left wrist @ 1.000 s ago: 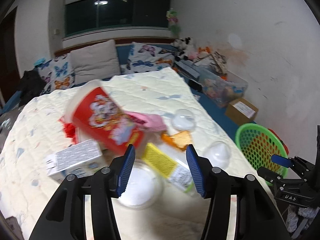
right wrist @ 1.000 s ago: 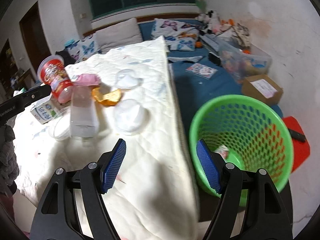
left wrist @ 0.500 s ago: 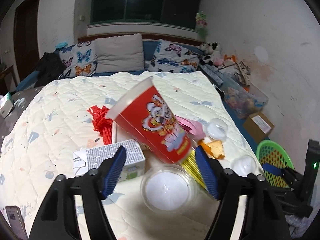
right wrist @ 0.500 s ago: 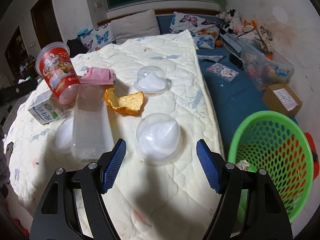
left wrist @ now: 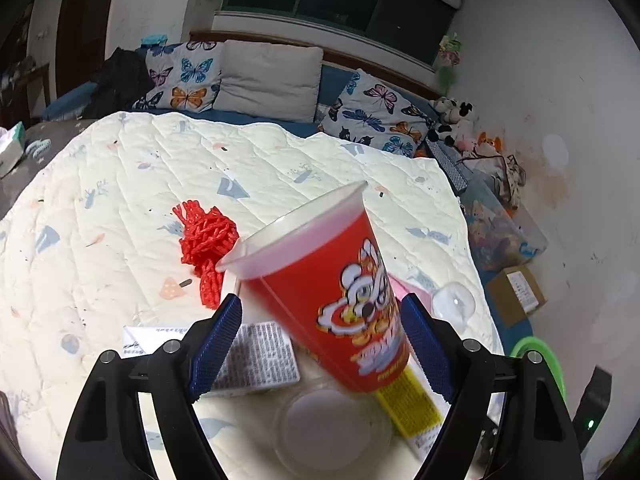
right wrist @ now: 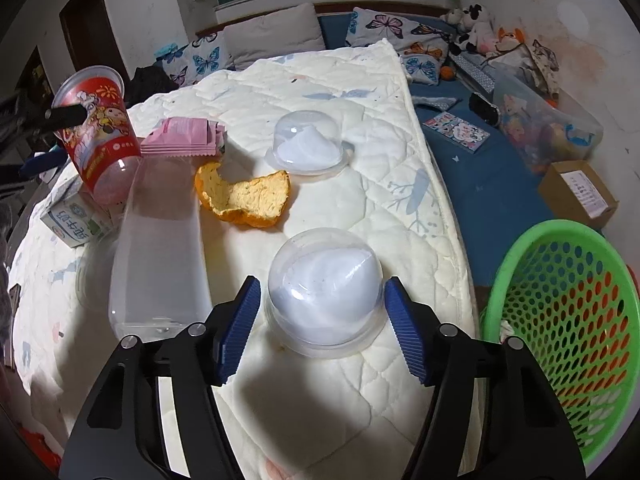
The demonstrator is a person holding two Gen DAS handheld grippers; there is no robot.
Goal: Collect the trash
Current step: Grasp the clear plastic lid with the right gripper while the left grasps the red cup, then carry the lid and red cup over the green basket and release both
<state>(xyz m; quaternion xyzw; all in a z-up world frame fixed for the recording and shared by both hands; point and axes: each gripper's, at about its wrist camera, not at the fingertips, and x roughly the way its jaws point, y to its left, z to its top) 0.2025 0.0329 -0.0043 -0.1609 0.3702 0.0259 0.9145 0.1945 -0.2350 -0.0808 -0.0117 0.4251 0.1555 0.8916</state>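
Trash lies on a cream quilt [left wrist: 140, 184]. My left gripper [left wrist: 320, 344] is open, its fingers on either side of a tilted red printed cup [left wrist: 340, 304], which also shows in the right wrist view [right wrist: 98, 128]. My right gripper [right wrist: 320, 328] is open around a clear plastic dome lid [right wrist: 324, 296], not touching it. Other trash: a second dome lid [right wrist: 308, 144], orange peel [right wrist: 244, 196], pink wrappers [right wrist: 182, 140], a clear bottle [right wrist: 156, 252], a milk carton [right wrist: 74, 224], red netting [left wrist: 206, 240].
A green mesh basket [right wrist: 568, 320] stands on the floor right of the bed, with a scrap inside. A cardboard box [right wrist: 578, 192], a clear bin of toys [right wrist: 536, 120] and pillows [right wrist: 276, 34] lie beyond. The bed edge runs along the right.
My left gripper has closed in on the red cup, which now sits between its fingers. My right gripper has moved forward over the bed until its fingers flank the near dome lid.
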